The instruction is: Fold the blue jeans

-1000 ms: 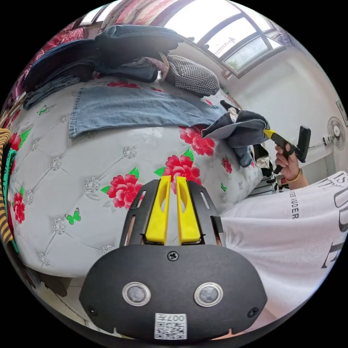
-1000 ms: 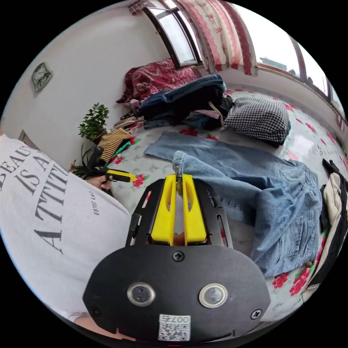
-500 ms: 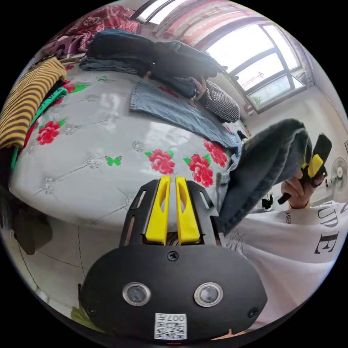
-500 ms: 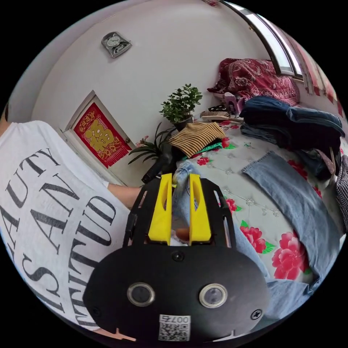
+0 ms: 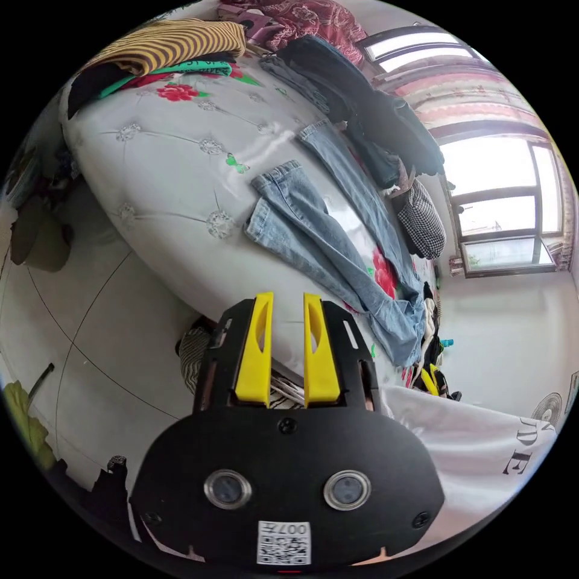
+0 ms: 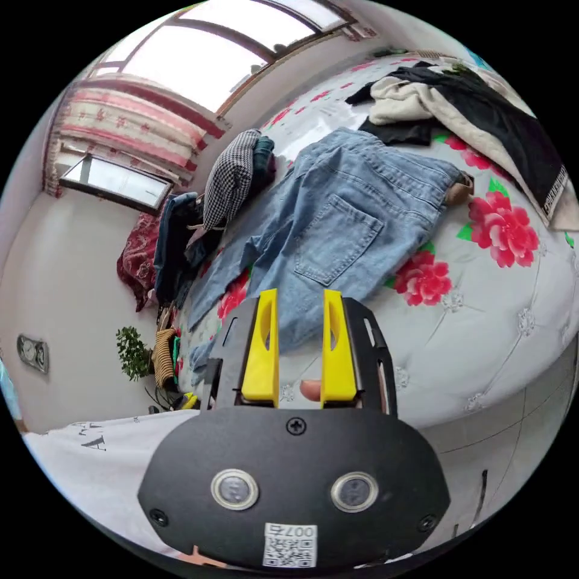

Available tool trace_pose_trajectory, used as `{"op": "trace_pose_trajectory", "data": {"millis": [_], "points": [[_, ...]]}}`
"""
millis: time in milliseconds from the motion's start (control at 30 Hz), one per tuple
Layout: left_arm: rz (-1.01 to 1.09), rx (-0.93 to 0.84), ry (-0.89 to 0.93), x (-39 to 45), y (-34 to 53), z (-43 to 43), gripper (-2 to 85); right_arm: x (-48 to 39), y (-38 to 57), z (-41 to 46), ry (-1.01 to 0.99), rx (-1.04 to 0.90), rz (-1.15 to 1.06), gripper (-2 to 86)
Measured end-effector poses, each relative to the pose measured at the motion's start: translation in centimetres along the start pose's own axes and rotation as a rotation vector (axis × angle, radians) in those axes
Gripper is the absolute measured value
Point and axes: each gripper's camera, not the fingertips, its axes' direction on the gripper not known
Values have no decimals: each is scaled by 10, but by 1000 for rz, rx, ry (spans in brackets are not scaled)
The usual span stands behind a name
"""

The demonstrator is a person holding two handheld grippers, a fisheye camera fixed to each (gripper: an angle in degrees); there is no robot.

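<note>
The light blue jeans (image 5: 313, 238) lie spread across the flowered bed, both legs stretched toward the hems (image 5: 274, 181). In the right gripper view the seat and back pocket of the jeans (image 6: 341, 238) face up, with the waistband toward the bed's right side. My left gripper (image 5: 288, 298) is open off the bed's near edge, nothing between its jaws. My right gripper (image 6: 300, 297) is also open, hovering just off the seat's near edge and holding nothing.
A striped yellow garment (image 5: 169, 42), a dark clothes pile (image 5: 368, 114) and a checkered pillow (image 5: 422, 220) lie along the bed's far side. Black and cream clothes (image 6: 464, 102) lie beside the waistband. Tiled floor (image 5: 78, 338) runs below the bed (image 6: 512, 338). A plant (image 6: 132, 353) stands by the wall.
My right gripper has let go of the jeans leg hem, which now lies on the bed. Both grippers have opened, and both views have swung round.
</note>
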Motion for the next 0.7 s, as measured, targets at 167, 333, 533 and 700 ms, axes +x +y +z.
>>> {"op": "trace_pose_trajectory", "data": {"millis": [167,333,533,700], "points": [[-203,32,123,-18,-37,16,103,70,-5,6,-42,21,173,81],[-451,85,250,-56,-42,24,18,92,-3,47,-39,-11,271,71],[-273,233,538,-41,-23,-29,-8,79,-6,27,-305,76,209,13],[113,326,581,-9,30,-142,-10,16,18,-63,-270,204,-164,1]]}}
